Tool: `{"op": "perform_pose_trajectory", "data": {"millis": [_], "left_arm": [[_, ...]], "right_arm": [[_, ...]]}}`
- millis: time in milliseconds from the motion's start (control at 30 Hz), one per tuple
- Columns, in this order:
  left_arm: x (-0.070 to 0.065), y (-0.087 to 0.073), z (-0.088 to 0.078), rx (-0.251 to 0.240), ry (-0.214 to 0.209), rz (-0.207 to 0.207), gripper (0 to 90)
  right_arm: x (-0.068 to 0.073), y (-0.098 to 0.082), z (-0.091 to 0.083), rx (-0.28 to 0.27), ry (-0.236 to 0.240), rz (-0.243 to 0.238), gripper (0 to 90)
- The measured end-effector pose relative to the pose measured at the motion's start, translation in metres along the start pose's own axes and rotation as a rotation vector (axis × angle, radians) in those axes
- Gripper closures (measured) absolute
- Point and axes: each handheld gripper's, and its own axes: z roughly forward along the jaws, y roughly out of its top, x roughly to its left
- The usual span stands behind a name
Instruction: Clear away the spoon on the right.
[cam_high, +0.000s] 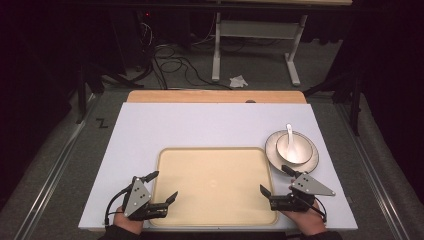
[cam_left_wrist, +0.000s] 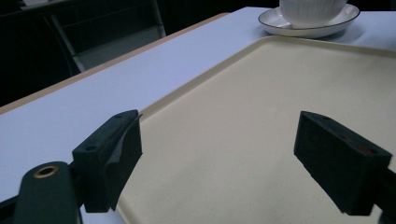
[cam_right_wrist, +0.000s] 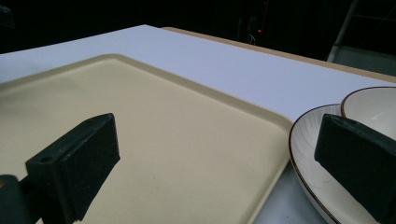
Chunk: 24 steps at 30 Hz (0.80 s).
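- We hold both claws low at the near edge of the tabletop (cam_high: 150, 120): the left gripper (cam_high: 156, 186) over the near left corner of the tray (cam_high: 215, 182), the right gripper (cam_high: 275, 180) at its near right corner.
- Both sets of jaws stand wide apart, holding nothing.
- The plate (cam_high: 274, 152), carrying a bowl (cam_high: 294, 148) and spoon (cam_high: 289, 132), sits by the tabletop's right edge, just beside the tray.
- We judge the work barely begun; next, the right gripper should close on the plate's rim.

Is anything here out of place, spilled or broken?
Nothing stands out. The tray lies flat and bare on the table. The bowl sits upright on its plate beside the tray, spoon inside. No spill or damage shows.
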Motion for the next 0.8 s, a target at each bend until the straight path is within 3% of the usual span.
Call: {"op": "perform_pose_trajectory", "data": {"millis": [800], "left_arm": [[-0.0004,0.0008,-0.0012,-0.013,0.006,0.002,15.8]], "right_arm": [[-0.0057,0.0001,-0.0037,-0.016,-0.023,0.022,1.5]]}}
